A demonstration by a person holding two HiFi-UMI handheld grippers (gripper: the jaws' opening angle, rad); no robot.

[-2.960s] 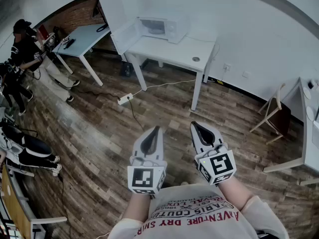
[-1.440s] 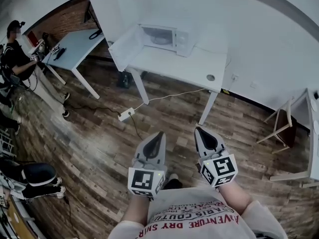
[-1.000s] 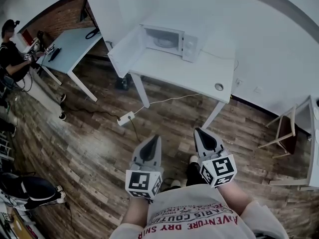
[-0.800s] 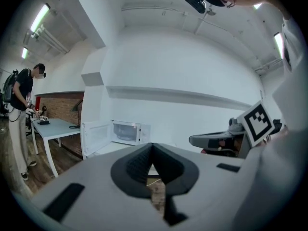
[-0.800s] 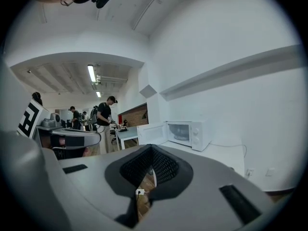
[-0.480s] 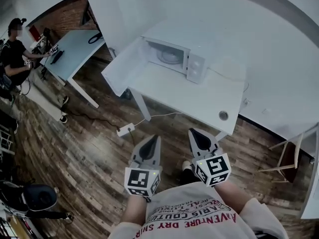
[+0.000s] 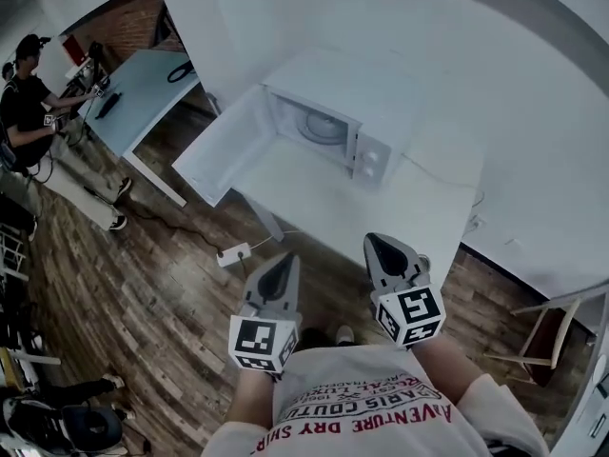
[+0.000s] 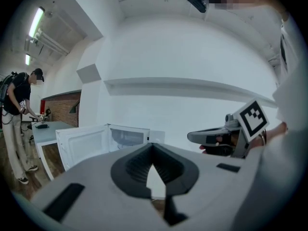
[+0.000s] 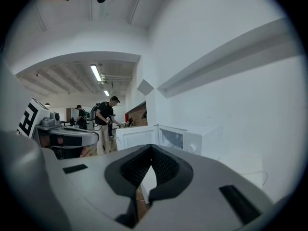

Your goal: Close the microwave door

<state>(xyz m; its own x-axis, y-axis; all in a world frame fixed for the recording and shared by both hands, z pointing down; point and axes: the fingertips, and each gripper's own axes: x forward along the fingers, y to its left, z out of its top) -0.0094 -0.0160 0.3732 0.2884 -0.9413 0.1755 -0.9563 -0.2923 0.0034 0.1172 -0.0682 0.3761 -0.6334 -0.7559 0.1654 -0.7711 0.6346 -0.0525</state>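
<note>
Boxy white microwave [image 7: 373,157], flat door [image 7: 224,150] swung wide; left claw [image 7: 284,263], right claw [image 7: 377,244] both together, empty.

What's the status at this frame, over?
Left gripper and right gripper shut, empty. Microwave door wide open, swung left, untouched. Nothing seen in its path.
</note>
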